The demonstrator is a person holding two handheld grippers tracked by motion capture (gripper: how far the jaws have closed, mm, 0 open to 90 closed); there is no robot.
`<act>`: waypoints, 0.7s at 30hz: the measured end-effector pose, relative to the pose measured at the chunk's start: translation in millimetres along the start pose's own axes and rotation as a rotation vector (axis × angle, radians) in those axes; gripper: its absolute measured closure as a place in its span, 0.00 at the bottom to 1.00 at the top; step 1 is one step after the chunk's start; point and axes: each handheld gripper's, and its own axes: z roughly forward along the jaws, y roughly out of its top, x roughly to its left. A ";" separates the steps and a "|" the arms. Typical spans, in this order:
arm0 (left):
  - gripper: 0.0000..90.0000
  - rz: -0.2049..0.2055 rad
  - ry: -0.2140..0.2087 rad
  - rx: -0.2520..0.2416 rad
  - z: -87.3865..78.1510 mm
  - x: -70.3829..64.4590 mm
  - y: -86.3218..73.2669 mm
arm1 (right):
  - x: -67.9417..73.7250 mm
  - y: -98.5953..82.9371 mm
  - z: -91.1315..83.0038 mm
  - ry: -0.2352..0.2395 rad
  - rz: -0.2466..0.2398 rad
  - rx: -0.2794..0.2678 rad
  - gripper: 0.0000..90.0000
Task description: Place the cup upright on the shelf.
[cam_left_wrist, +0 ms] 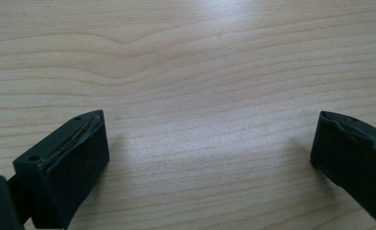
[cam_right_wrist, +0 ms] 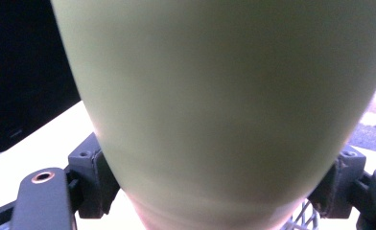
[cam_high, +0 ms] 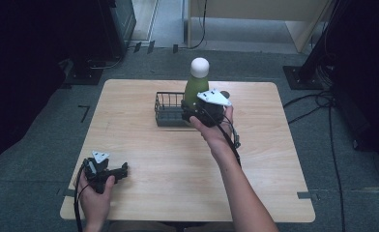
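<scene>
The right gripper (cam_high: 191, 112) is clamping the green bottle (cam_high: 195, 88) low on its body, its jaws pressing against both sides of the bottle in the right gripper view. The bottle (cam_right_wrist: 224, 105) is sitting between those jaws, right in front of the camera there. In the high view the bottle is standing at the far middle of the table (cam_high: 144, 154), just at the right end of the wire basket (cam_high: 169, 109); whether its base is resting in the basket or hanging just above it, I cannot tell.

The bottle is standing upright, its long axis running vertical, with the white cap (cam_high: 199, 67) pointing up and the gripper holding it from the person's side.

The left gripper (cam_high: 120, 171) is resting at the near left of the table, well apart from the bottle, with its jaws standing wide apart and nothing between them. The left gripper view is showing bare wood grain (cam_left_wrist: 200, 72) between them.

The high view is giving the cap, the basket and both hands; the right gripper view is giving the grip itself, plus a bit of basket wire (cam_right_wrist: 301, 218) at its lower right.
</scene>
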 end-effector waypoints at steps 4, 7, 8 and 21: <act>0.00 0.000 0.000 0.000 0.0 0.0 0.0 | -4.1 8.0 6.1 -0.015 0.002 -0.020 0.22; 0.00 -0.001 0.000 -0.001 0.1 -0.1 0.0 | -9.1 14.5 13.3 -0.028 0.002 -0.047 0.22; 0.00 -0.002 0.000 -0.003 0.2 -0.2 0.0 | -10.4 15.7 15.7 -0.033 0.002 -0.052 0.22; 0.00 0.001 -0.001 0.001 0.0 0.0 0.0 | -31.8 17.9 51.5 -0.105 0.020 -0.058 0.22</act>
